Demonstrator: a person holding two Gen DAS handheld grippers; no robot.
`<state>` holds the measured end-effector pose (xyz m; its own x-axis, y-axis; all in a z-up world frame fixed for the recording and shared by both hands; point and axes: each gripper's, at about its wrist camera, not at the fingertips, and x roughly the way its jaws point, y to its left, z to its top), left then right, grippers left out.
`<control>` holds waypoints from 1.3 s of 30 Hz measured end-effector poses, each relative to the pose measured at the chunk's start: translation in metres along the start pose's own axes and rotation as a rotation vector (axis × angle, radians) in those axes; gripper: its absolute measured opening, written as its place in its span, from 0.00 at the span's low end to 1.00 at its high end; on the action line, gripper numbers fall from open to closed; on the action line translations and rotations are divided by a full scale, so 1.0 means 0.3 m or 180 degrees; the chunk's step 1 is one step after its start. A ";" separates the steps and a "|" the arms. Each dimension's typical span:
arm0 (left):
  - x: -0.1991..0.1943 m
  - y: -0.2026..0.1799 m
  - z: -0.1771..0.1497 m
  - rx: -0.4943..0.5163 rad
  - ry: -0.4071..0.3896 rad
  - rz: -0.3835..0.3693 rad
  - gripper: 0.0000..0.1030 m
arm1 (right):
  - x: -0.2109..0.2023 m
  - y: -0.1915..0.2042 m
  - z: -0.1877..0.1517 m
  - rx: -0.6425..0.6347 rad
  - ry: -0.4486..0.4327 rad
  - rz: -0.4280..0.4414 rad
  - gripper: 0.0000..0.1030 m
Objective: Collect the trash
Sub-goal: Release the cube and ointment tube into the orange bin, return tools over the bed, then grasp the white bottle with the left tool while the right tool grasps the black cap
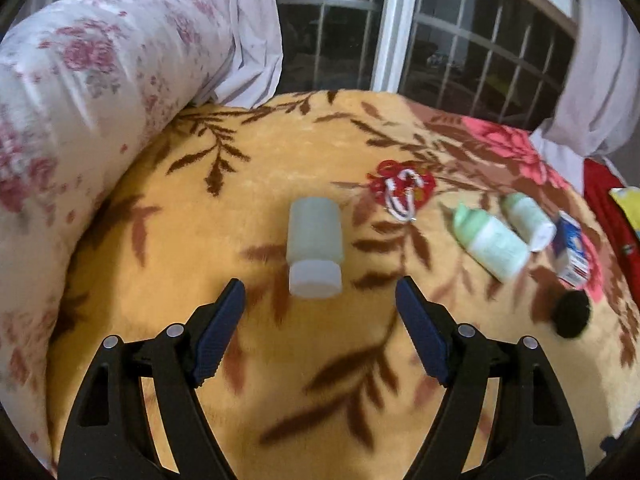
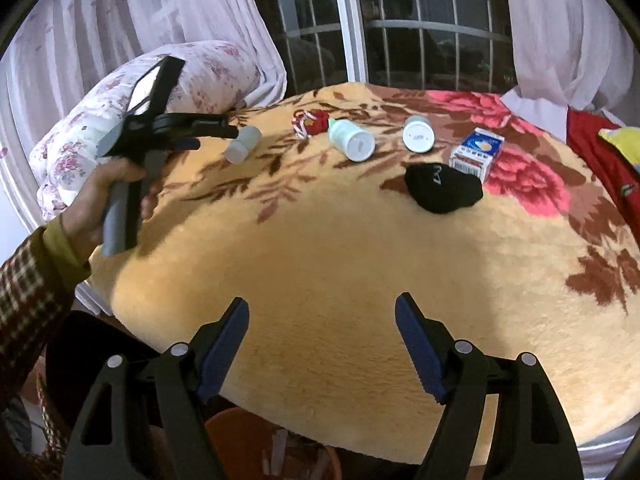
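Nothing looked collected yet. Left to right on the bed lay a translucent bottle, a red trinket, two green bottles, a small carton and a black sock. The left tongs gaped just short of the translucent bottle (empty); the right tongs hung open, well back.

Trash lying in a row on the bed

From the left on the blanket: jar, wrapper, two bottles, carton; sock in front of the carton.
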<state>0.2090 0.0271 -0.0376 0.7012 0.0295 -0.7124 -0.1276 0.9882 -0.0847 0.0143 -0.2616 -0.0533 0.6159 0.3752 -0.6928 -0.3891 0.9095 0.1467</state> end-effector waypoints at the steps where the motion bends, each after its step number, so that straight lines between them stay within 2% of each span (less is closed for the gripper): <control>1: 0.019 0.000 0.008 -0.0008 0.0016 0.0034 0.74 | 0.003 -0.004 0.000 0.0008 0.0005 -0.0005 0.72; 10: 0.208 0.019 0.072 -0.0117 0.0316 0.0275 0.73 | 0.031 -0.021 -0.003 0.0031 0.0068 0.0013 0.72; 11: 0.221 0.024 0.072 -0.0143 0.0341 0.0256 0.70 | 0.033 -0.023 -0.003 0.0035 0.0069 0.0009 0.72; 13: 0.240 0.032 0.063 -0.0181 0.0411 0.0165 0.41 | 0.038 -0.029 -0.005 0.0050 0.0086 0.0001 0.72; 17: 0.193 0.021 0.036 -0.0135 0.0329 0.0142 0.41 | 0.046 -0.054 -0.002 0.0109 0.0112 -0.0067 0.72; 21: 0.103 -0.002 -0.021 -0.0066 0.0260 -0.0020 0.41 | 0.054 -0.090 0.040 0.0089 0.0065 -0.0192 0.72; 27: -0.049 -0.031 -0.131 0.0049 0.0121 -0.0238 0.41 | 0.114 -0.183 0.194 0.0052 -0.0024 -0.0500 0.72; 33: -0.149 -0.034 -0.221 0.0069 0.0077 -0.0437 0.41 | 0.282 -0.243 0.350 -0.0086 0.0180 -0.0911 0.72; 39: -0.199 -0.029 -0.262 0.0091 0.0060 -0.0528 0.41 | 0.403 -0.276 0.395 -0.0076 0.0420 -0.1062 0.72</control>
<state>0.1131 0.0049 -0.0492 0.6977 -0.1370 -0.7031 0.0091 0.9832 -0.1825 0.2022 -0.2702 -0.0654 0.6185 0.0304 -0.7852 -0.1982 0.9730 -0.1184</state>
